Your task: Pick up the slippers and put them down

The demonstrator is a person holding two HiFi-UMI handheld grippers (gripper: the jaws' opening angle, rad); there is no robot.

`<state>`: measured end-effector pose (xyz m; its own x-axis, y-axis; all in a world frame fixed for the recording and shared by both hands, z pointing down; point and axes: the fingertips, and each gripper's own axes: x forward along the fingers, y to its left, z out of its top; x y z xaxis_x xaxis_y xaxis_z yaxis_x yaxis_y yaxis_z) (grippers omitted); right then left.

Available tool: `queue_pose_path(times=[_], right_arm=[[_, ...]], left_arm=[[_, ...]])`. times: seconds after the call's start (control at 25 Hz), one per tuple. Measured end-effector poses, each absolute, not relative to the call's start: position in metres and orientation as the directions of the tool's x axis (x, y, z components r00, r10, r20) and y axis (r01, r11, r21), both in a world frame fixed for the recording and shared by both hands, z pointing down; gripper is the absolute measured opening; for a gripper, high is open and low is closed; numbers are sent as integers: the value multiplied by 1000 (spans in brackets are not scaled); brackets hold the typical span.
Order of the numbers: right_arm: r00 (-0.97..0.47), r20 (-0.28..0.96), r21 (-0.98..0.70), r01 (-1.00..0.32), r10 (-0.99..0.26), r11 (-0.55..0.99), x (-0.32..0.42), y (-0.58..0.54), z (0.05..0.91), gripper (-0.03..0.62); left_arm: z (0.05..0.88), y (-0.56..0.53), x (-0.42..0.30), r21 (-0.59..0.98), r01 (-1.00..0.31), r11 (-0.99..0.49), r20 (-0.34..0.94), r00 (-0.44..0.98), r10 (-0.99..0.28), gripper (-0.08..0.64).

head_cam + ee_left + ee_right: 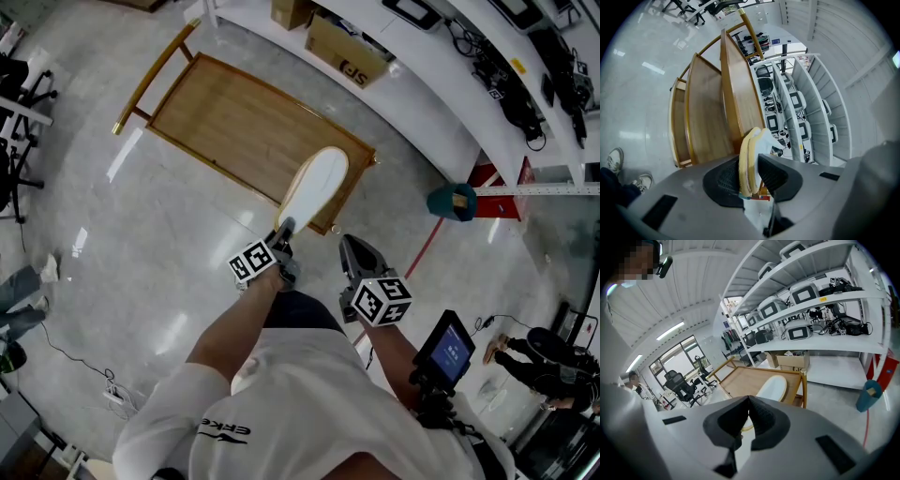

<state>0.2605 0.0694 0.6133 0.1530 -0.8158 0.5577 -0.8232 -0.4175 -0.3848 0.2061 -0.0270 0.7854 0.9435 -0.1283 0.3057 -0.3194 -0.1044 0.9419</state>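
A pair of white slippers (315, 184) with pale yellow soles, pressed flat together, sticks out over the near corner of a low wooden cart (234, 122). My left gripper (284, 229) is shut on their heel end. In the left gripper view the slippers (756, 139) stand on edge between the black pads, with my left gripper (752, 164) pressing on both sides. My right gripper (355, 247) hangs just to the right of them, over the floor. In its own view my right gripper (748, 400) has its tips touching and nothing held, and the slippers (772, 387) show beyond it.
White shelves (441, 75) with equipment and cardboard boxes (345, 49) run behind the cart. A teal cone-shaped thing (452, 202) and a red floor line lie at the right. Office chairs (678, 383) stand beyond, and a person's shoes (615, 161) are on the floor near the cart.
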Motion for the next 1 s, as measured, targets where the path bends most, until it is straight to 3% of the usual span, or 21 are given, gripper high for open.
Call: queue_pose_path(times=[0.6,1.0], right_arm=[[136,562,-394,-824,-816,-408,261,59,620,5],[127,541,-398,-833,-832,-386,253,50,619,5]], left_arm=[[788,-26,207,951,-283,-125,278,959,-56,126],[771,-28,176,946,-230,-230,237,972,3,186]])
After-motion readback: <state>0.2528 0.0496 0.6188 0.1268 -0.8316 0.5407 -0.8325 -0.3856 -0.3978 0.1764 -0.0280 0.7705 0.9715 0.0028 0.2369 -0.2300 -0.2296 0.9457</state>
